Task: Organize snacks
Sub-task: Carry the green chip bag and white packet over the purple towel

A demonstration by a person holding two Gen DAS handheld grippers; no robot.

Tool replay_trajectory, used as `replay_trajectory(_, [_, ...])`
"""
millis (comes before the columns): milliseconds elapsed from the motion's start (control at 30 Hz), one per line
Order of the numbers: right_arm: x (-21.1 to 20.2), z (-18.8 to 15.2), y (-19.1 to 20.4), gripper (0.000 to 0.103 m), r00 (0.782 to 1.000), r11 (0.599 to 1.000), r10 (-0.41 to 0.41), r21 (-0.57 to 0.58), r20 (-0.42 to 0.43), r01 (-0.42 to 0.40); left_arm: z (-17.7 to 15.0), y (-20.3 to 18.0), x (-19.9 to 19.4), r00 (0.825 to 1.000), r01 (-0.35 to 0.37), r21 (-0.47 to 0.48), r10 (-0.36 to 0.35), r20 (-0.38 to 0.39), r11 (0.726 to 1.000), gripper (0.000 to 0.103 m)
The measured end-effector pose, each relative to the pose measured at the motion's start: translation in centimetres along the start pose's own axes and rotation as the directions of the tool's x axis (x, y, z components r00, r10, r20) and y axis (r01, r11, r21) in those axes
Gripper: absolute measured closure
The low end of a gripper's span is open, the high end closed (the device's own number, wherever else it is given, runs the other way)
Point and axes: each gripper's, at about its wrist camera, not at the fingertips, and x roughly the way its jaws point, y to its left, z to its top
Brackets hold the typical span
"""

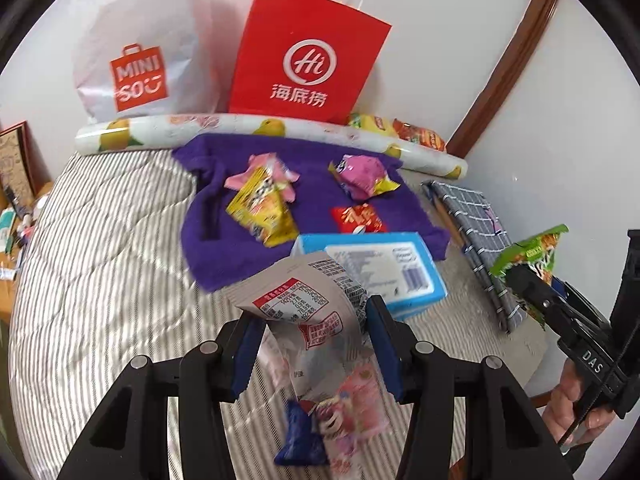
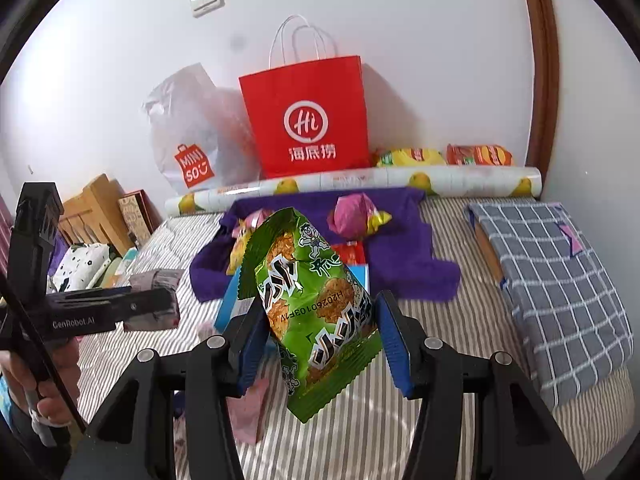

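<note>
Low centre of my left wrist view: left hand-held gripper (image 1: pixel 310 344) pinching one grey snack pouch (image 1: pixel 304 300), label side up, lifted off the striped bed (image 1: pixel 100 240). Pouch's lower end blurred; pink cartoon print there, with a blue wrapper (image 1: pixel 298 436) I can't make out properly.

Right wrist view, centre: right hand-held gripper (image 2: pixel 316 340) clamped on one green snack bag (image 2: pixel 310 300), tilted, above the bed.

Count on the purple cloth (image 1: pixel 248 248): three small packets — one yellow-and-pink (image 1: pixel 262 202), one pink (image 1: pixel 362 176), one red (image 1: pixel 358 220). One blue box (image 1: pixel 384 268) at the cloth's near edge, partly covered by the pouch.

Against the wall: two bags, one red paper bag (image 1: pixel 306 56), one white plastic bag (image 1: pixel 140 52). One fruit-print roll (image 1: pixel 256 130) in front of them. Two more packets behind the roll, yellow (image 2: pixel 412 157) and orange (image 2: pixel 478 155), lower halves hidden.

One checked cloth (image 2: pixel 560 280) right side, covering something flat; edge only shows.
</note>
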Motion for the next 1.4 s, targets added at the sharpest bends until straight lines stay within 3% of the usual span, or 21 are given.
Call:
replay_trajectory(333, [3.7, 4.2, -0.9, 0.051, 0.999, 1.000, -0.023, -0.012, 0.028, 0.024, 4.3, -0.1, 1.7, 0.999, 0.010, 0.008, -0.010, 0.033, 1.000, 0.054])
replay_trajectory(467, [5.6, 6.2, -1.7, 0.051, 1.000, 1.000, 0.002, -0.001, 0.025, -0.002, 6.2, -0.3, 2.4, 0.997, -0.025, 0.036, 0.022, 0.068, 0.999, 0.054])
replay_trajectory(800, [10.7, 9.9, -3.5, 0.051, 0.999, 0.999, 0.043, 0.026, 0.008, -0.044, 10.4, -0.1, 5.4, 0.996, -0.021, 0.031, 0.018, 0.090, 0.999, 0.054])
replay_trajectory(1067, [15.7, 9.1, -4.9, 0.051, 0.997, 0.997, 0.064, 0.047, -0.039, -0.062, 11.2, 0.0, 9.5, 0.997, -0.018, 0.013, 0.017, 0.079, 1.000, 0.054])
replay_trajectory(1400, [17.1, 7.3, -6.7, 0.051, 0.998, 0.998, -0.004, 0.063, -0.059, 0.008, 9.4, 0.9, 12.8, 0.999, -0.007, -0.012, 0.008, 0.032, 1.000, 0.054])
